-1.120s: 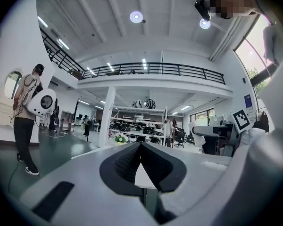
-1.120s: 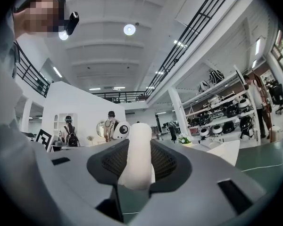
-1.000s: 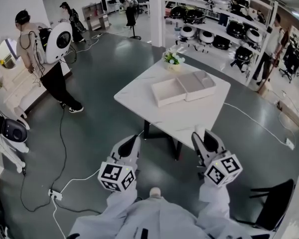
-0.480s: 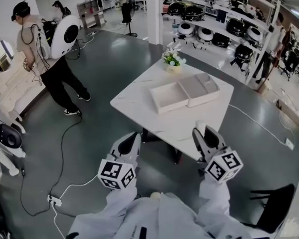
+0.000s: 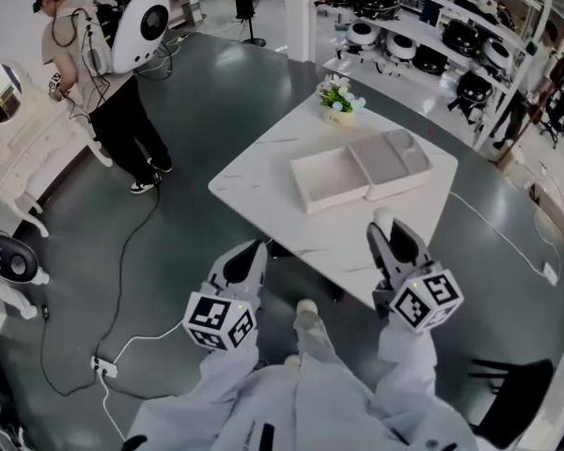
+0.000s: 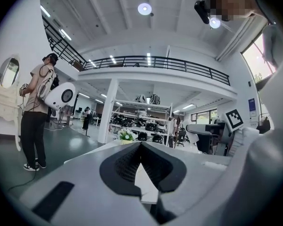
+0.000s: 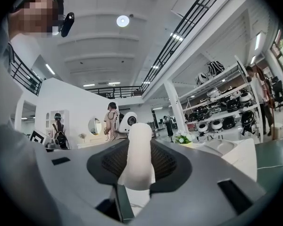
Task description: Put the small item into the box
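A white open box [image 5: 362, 167] lies on the white table [image 5: 263, 186], its tray on the left and its hinged lid on the right. My right gripper [image 5: 387, 233] hovers over the table's near edge, shut on a small white rounded cylinder [image 7: 138, 154] whose tip pokes out past the jaws [image 5: 383, 220]. The box's corner [image 7: 226, 149] shows to the right in the right gripper view. My left gripper [image 5: 249, 256] stays just short of the table's near corner, jaws together with nothing between them; its view [image 6: 141, 147] looks level across the tabletop.
A small flower pot [image 5: 338, 97] stands at the table's far corner. A person [image 5: 113, 92] with a backpack stands at the far left beside a white vanity. Cables [image 5: 122, 280] trail over the dark floor. Shelves [image 5: 423, 36] fill the back right; a black chair [image 5: 512, 393] sits lower right.
Both grippers have come closer to the table, the right one now over its near edge. The table and box look nearer. The white cylinder stays held.
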A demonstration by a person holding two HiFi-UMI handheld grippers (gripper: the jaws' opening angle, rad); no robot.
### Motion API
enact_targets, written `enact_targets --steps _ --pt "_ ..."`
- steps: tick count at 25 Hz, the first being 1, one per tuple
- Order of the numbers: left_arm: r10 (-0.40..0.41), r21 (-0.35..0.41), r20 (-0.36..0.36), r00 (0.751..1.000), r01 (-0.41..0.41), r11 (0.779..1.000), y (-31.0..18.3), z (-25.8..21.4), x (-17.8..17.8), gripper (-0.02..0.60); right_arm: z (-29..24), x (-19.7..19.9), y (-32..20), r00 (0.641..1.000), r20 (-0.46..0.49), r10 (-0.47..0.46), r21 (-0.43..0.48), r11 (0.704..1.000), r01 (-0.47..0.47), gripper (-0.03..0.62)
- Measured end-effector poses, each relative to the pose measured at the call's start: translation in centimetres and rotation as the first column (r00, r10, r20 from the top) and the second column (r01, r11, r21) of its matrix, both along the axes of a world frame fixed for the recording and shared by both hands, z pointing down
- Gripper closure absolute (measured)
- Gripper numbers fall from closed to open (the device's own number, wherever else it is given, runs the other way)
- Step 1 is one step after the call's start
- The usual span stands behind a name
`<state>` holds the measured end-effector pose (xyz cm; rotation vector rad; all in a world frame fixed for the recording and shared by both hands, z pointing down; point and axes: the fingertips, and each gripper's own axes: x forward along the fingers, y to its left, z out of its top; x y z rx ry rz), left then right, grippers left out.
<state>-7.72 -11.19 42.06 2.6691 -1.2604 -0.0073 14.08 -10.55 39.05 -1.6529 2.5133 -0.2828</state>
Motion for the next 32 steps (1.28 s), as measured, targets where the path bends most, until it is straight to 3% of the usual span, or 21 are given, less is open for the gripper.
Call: enact_targets --steps 17,32 --pt "-0.020 -0.163 -0.024 0.999 0.016 0.987 -15.4 5.7 3.0 0.584 5.3 0.7 -17.6 0.997 -0.040 -0.071 -0.134 0.989 0.065 0.473" --pt "-0.034 -0.316 -0.019 0.999 0.027 0.948 -21.7 11.7 5.3 0.584 11.9 0.1 -26.6 0.982 -0.100 -0.159 -0.291 0.949 0.124 0.473"
